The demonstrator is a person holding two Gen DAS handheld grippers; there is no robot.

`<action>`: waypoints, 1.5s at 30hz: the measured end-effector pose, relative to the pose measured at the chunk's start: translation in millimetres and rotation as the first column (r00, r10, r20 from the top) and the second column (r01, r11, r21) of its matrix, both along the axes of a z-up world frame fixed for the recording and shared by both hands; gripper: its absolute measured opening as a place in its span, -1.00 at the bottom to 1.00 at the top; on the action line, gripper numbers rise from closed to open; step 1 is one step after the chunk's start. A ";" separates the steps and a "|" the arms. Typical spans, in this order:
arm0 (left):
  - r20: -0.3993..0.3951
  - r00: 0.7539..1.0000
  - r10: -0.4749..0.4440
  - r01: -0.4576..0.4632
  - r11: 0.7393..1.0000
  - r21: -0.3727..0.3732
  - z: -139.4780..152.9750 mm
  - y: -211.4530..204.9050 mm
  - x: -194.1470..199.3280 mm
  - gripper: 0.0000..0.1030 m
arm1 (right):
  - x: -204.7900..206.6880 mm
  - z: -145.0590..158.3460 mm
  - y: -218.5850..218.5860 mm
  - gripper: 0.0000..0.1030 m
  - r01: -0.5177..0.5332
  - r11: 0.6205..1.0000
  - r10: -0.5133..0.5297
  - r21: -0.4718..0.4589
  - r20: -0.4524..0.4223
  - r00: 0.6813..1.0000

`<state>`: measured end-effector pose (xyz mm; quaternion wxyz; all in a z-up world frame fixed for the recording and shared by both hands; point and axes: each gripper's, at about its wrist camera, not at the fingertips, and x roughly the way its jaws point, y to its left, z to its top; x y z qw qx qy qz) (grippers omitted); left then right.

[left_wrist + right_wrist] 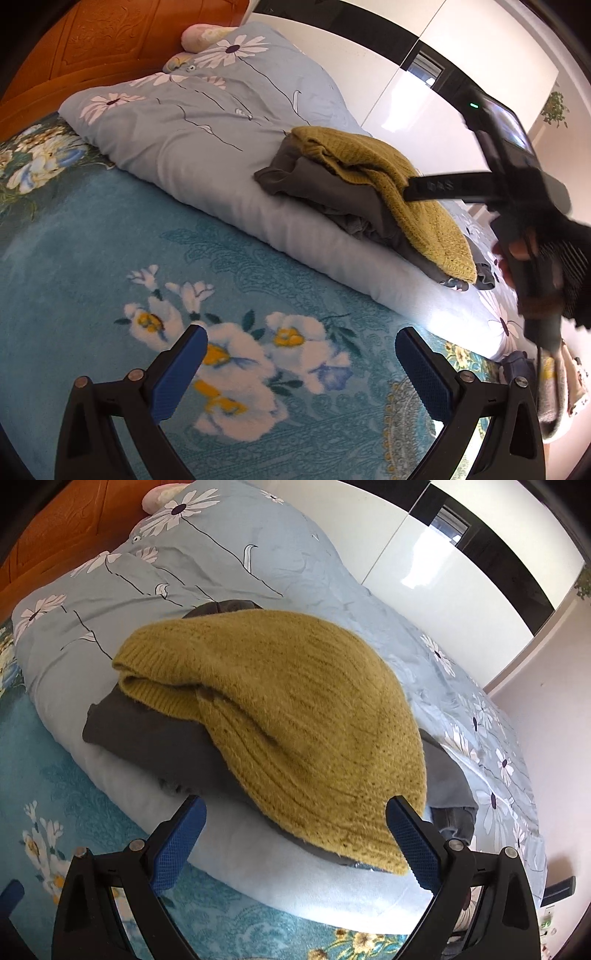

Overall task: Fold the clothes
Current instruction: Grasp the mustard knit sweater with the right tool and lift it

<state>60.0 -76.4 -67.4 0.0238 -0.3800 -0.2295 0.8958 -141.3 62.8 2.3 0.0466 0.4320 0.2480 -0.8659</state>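
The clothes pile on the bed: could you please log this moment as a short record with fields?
surface: teal floral blanket with a folded light-blue quilt on it
pile: yellow-green sweater lying on grey garments, all on the quilt
sweater state: folded over, lower edge hanging past the grey layer
left gripper: open, empty, above the blanket
right gripper: open, empty, right at the sweater's near edge
background: orange wooden headboard, white wardrobe

A mustard-yellow knit sweater point(295, 716) tops dark grey clothes point(147, 734) on a pale blue daisy-print duvet point(258, 554) over a teal floral blanket point(110, 258).
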 end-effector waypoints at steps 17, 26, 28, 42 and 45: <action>-0.013 0.999 0.044 -0.043 0.997 0.067 -18.8 -30.8 11.3 1.00 | -61.9 -39.6 -90.5 0.04 -0.077 0.953 0.105 0.294 -0.079 0.991; -0.020 0.999 0.029 -0.028 0.998 0.058 -8.9 -33.5 19.7 1.00 | -77.4 2.6 -90.3 -0.77 0.051 0.981 -0.018 0.188 -0.173 0.985; -0.027 0.999 0.027 -0.025 0.998 0.061 -0.7 -32.0 23.6 1.00 | -80.1 28.1 -76.8 -0.78 0.089 0.988 -0.062 0.129 -0.204 0.977; -0.098 0.995 -0.015 0.015 1.000 0.003 87.9 -2.5 87.1 1.00 | -7.5 177.8 33.4 -0.80 0.168 0.966 -0.222 -0.196 -0.294 0.930; -0.107 0.994 0.002 -0.001 1.000 0.009 104.4 -0.4 107.5 1.00 | 24.2 204.9 44.0 -0.80 0.136 0.962 -0.207 -0.236 -0.309 0.928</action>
